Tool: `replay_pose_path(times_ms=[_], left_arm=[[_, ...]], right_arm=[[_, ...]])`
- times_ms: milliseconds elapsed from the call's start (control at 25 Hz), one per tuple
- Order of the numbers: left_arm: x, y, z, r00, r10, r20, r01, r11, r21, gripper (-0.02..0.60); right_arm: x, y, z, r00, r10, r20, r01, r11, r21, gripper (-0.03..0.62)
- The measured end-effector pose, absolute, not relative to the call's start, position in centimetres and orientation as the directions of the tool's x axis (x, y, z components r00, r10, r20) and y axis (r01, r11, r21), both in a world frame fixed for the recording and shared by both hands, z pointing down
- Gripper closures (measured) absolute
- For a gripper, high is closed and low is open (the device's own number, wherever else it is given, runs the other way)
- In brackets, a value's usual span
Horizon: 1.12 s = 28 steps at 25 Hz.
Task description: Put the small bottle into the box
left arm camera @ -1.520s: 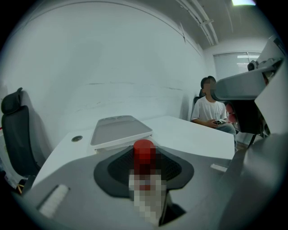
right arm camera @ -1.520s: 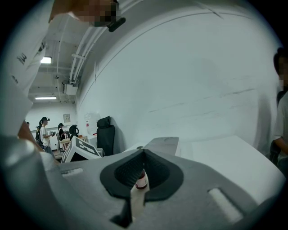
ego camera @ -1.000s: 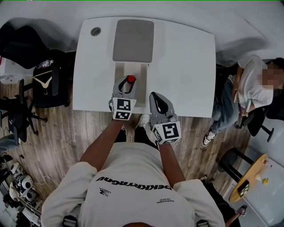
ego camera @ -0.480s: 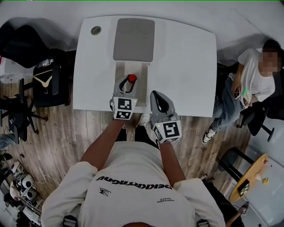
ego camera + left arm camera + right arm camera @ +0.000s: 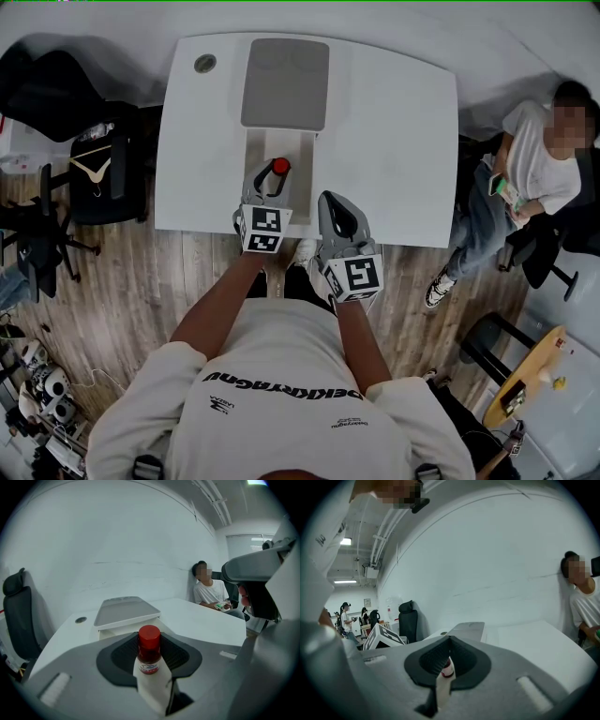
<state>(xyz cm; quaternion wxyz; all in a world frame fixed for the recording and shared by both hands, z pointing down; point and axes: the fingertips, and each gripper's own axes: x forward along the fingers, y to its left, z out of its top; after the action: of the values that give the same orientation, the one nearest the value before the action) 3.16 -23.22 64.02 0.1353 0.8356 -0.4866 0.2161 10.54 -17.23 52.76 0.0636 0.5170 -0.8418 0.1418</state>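
Now the left hand-held gripper (image 5: 272, 180) is clamped on the small bottle (image 5: 279, 166) over the box (image 5: 298, 150) on the surface (image 5: 394, 141); the right hand-held gripper (image 5: 331, 202) has its jaws together and holds nothing.

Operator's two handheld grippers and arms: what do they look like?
Both the left gripper and right gripper are grey moulded shells with black ribbed pads. Each carries a white cube with black square markers. No cables show. The person wears an off-white short-sleeved T-shirt with dark lettering.
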Motion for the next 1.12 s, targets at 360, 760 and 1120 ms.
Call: replay_pose_path(times_ms=[360, 760, 1120], left_arm=[[3.4, -22.7, 63.9, 0.439, -0.745, 0.503, -0.867, -0.497, 0.020, 0.442], [3.3, -22.1, 63.3, 0.448, -0.747, 0.491, -0.866, -0.499, 0.032, 0.409], [3.3, -21.9, 62.1, 0.443, -0.762, 0.472, -0.871, -0.491, 0.023, 0.405]], right_arm=[[10.7, -16.6, 52.2, -0.453, -0.857, 0.243, -0.890, 0.421, -0.176, 0.594], [10.5, -16.0, 51.8, -0.451, -0.861, 0.237, -0.891, 0.419, -0.172, 0.595], [10.7, -15.4, 51.0, -0.450, -0.865, 0.223, -0.892, 0.420, -0.169, 0.594]])
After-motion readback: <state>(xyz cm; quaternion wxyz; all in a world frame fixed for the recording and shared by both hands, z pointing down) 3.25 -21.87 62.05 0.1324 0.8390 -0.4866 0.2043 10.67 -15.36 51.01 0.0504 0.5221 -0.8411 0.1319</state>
